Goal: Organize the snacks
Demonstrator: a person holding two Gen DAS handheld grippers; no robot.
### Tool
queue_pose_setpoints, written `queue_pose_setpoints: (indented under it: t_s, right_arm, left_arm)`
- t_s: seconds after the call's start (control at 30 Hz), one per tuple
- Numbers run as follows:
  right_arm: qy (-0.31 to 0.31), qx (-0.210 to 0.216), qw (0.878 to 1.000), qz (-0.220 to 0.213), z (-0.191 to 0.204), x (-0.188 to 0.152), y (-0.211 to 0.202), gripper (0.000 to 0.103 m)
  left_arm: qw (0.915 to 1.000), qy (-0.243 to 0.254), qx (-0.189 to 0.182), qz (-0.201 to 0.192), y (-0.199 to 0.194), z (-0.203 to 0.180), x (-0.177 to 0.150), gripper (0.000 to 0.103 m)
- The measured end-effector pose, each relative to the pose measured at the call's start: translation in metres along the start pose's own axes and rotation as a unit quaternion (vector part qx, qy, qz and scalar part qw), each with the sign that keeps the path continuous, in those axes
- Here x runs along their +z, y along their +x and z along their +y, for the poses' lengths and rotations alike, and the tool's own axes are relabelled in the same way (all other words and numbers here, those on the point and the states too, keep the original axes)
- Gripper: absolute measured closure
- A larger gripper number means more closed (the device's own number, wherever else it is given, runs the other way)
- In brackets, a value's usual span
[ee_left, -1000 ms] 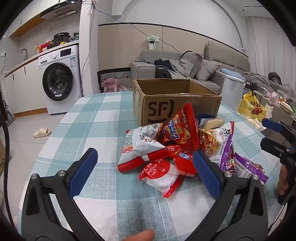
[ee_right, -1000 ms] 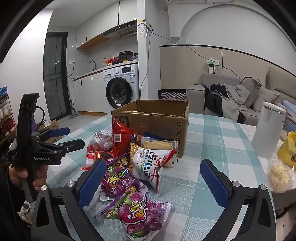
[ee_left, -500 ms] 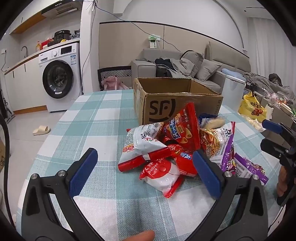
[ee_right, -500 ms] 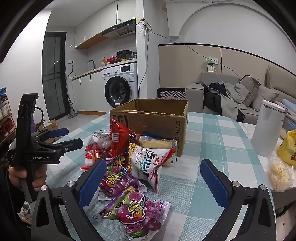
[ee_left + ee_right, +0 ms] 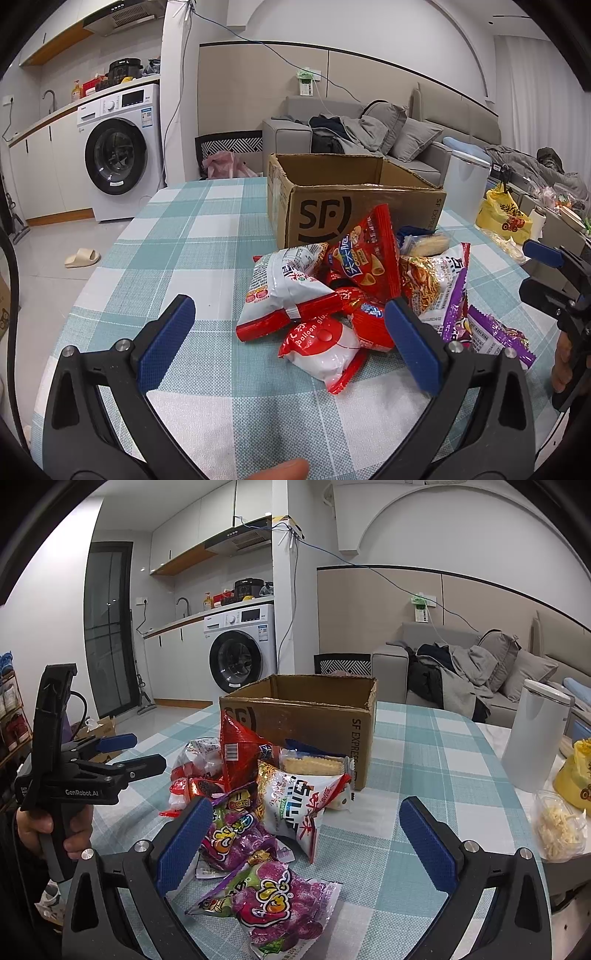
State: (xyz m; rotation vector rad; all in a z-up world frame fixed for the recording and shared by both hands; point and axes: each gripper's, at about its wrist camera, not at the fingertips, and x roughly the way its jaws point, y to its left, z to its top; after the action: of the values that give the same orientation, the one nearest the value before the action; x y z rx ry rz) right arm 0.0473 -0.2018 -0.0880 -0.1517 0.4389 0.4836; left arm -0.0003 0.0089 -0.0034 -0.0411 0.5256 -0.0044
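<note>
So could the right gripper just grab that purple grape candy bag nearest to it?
Probably yes. The right gripper is open, and the purple bag lies flat on the table just ahead of it, with nothing on top of it or in between.

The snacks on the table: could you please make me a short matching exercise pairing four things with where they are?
1. cardboard box
2. purple bag
3. white canister
4. red cone-snack bag

a. nearest the right gripper
b. propped upright in the pile
c. behind the pile, open on top
d. at the table's right edge

Pairs: 1-c, 2-a, 3-d, 4-b
</note>
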Motion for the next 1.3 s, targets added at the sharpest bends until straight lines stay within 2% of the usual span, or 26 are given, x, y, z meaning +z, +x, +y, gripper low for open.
queue_pose_setpoints:
  t_s: [1.3]
  right_arm:
    - [0.009,-0.009,1.000,0.006,-0.005,-0.003,-0.001,0.000]
  left_arm:
    - [1.0000,-0.005,-0.002,0.004,0.009,0.000,-0.001,0.001]
